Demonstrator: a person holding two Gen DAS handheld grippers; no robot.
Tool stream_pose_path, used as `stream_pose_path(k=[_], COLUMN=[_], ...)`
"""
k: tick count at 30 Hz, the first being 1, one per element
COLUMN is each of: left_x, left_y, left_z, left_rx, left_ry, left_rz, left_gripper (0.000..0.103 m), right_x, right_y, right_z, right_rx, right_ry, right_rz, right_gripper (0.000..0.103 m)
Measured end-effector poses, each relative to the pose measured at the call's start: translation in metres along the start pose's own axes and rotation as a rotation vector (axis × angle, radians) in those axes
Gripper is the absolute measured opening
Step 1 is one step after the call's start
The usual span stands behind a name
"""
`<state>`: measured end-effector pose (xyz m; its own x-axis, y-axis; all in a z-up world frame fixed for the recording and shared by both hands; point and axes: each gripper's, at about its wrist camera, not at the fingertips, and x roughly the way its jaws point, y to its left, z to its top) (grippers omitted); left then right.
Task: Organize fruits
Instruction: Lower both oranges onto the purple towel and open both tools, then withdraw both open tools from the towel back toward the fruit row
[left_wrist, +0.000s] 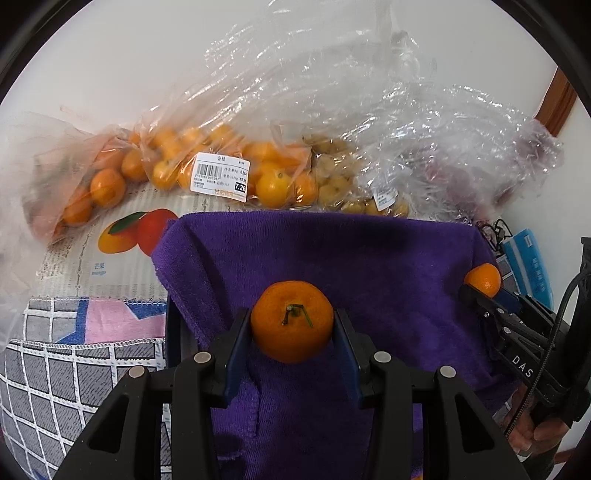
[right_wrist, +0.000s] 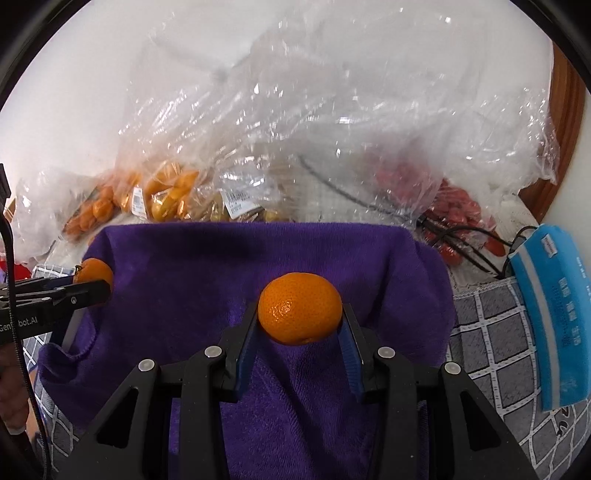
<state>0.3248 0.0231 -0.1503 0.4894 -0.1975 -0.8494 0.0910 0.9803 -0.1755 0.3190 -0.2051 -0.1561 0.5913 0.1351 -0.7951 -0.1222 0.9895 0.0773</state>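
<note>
My left gripper (left_wrist: 291, 328) is shut on a stemmed tangerine (left_wrist: 291, 320) and holds it above a purple towel (left_wrist: 332, 251). My right gripper (right_wrist: 300, 317) is shut on a second tangerine (right_wrist: 300, 308) above the same towel (right_wrist: 258, 258). Each gripper shows in the other's view: the right one at the right edge (left_wrist: 480, 291) with its tangerine (left_wrist: 483, 278), the left one at the left edge (right_wrist: 105, 286) with its tangerine (right_wrist: 94, 271). Clear plastic bags of tangerines (left_wrist: 207, 166) lie behind the towel.
More bags hold yellowish fruit (left_wrist: 340, 184) and red fruit (right_wrist: 454, 210). A blue packet (right_wrist: 550, 314) and black cables (right_wrist: 465, 236) lie at the right. A checked cloth (left_wrist: 55, 376) and a printed fruit mat (left_wrist: 110, 240) cover the surface. A white wall stands behind.
</note>
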Motion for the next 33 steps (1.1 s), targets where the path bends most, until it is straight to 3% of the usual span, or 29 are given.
stream_pose_path(k=[17, 19, 25, 30, 33], left_x=[0.018, 0.018, 0.008, -0.027, -0.048], left_y=[-0.003, -0.003, -0.001, -0.005, -0.01], left_z=[0.008, 0.008, 0.008, 0.008, 0.003], left_rx=[-0.008, -0.011, -0.022, -0.016, -0.008], left_ry=[0.048, 0.055, 0.083, 0.001, -0.036], left_rz=[0.012, 0.014, 0.032, 0.04, 0.038], left_gripper=[0.042, 0.042, 0.042, 0.061, 0.062], right_x=[0.014, 0.011, -0.009, -0.035, -0.053], right_y=[-0.001, 0.001, 0.008, 0.009, 0.009], right_z=[-0.004, -0.003, 0.002, 0.004, 0.0], right_rx=[0.004, -0.007, -0.04, -0.022, -0.006], right_ry=[0.057, 0.052, 0.022, 0.003, -0.01], right_rz=[0.0, 0.003, -0.009, -0.038, -0.08], right_gripper=[0.042, 0.054, 0.067, 0.078, 0.085])
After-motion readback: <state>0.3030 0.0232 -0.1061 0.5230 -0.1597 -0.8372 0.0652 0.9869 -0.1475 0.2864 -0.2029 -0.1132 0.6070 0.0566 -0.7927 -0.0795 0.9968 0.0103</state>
